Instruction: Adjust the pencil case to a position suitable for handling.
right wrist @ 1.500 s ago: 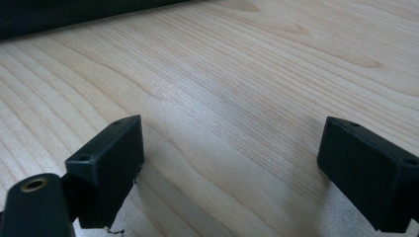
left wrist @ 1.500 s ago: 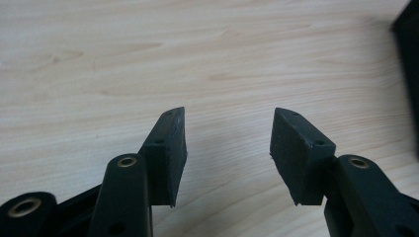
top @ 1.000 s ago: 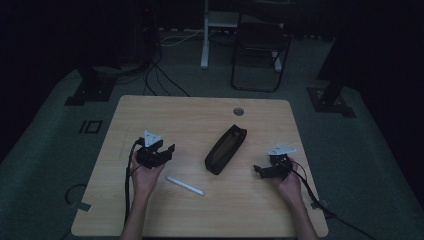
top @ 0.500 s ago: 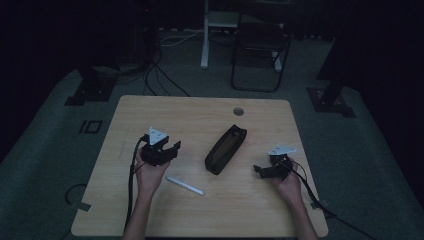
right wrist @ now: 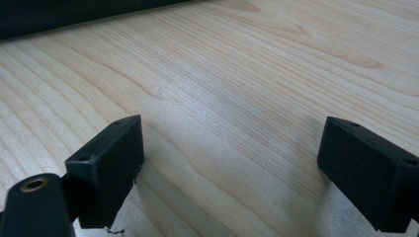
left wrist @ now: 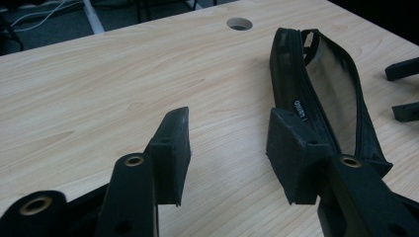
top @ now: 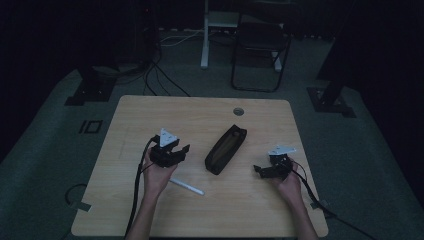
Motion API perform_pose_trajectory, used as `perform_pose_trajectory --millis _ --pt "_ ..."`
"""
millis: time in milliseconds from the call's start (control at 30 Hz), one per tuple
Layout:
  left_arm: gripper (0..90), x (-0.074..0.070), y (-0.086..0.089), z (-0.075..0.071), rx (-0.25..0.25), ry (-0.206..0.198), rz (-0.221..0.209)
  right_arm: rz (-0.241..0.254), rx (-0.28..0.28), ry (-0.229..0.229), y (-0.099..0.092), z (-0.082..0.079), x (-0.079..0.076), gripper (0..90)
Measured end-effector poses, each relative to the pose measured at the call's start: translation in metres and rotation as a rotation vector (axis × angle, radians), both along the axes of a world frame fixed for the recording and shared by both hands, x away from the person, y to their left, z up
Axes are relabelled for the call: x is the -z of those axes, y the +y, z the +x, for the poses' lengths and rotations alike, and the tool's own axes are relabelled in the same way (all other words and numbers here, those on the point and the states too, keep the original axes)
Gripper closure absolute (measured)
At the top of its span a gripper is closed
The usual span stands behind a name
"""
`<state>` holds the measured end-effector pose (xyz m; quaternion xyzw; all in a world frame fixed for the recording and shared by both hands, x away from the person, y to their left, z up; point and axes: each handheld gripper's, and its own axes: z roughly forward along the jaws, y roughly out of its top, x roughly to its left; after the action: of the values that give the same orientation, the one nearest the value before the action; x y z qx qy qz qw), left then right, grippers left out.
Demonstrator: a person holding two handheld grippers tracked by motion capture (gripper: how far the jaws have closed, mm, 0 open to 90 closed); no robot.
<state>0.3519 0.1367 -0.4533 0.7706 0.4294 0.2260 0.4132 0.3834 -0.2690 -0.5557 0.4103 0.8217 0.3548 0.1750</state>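
**Both jaws spread, nothing gripped**

Left gripper (left wrist: 227, 153): jaws apart over bare desk (top: 150, 115), black pouch (top: 226, 148) just beside its right jaw. Right gripper (right wrist: 237, 173): jaws wide, low over the wood near the right edge. Pouch lies unzipped mid-desk, diagonal. White pen (top: 186, 187) sits toward the front edge, beside the left hand (top: 156, 175).

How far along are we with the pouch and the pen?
Done: the black pouch already lies unzipped mid-table. In hand: nothing; the left gripper and right gripper are both open and empty, one on each side of the pouch. Left, presumably: the white pen lies untouched on the table near the left hand, outside the pouch.
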Motion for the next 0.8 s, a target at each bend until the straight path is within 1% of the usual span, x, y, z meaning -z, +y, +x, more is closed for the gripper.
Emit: perform_pose_trajectory --millis 167,300,433,600,800 --pt "50.0 0.001 -0.009 0.001 0.009 0.01 -0.013 0.0 0.0 0.0 0.0 0.0 0.0 10.7" --pt "47.8 0.003 -0.016 0.001 0.023 0.013 -0.005 0.0 0.0 0.0 0.0 0.0 0.0 10.7" --pt "47.2 0.005 -0.023 0.002 0.029 0.016 -0.017 0.0 0.0 0.0 0.0 0.0 0.0 10.7" --pt "46.7 0.006 -0.029 0.002 0.042 0.014 -0.014 0.0 0.0 0.0 0.0 0.0 0.0 10.7" --pt "46.4 0.011 -0.04 0.004 0.059 0.028 -0.012 0.0 0.0 0.0 0.0 0.0 0.0 10.7"
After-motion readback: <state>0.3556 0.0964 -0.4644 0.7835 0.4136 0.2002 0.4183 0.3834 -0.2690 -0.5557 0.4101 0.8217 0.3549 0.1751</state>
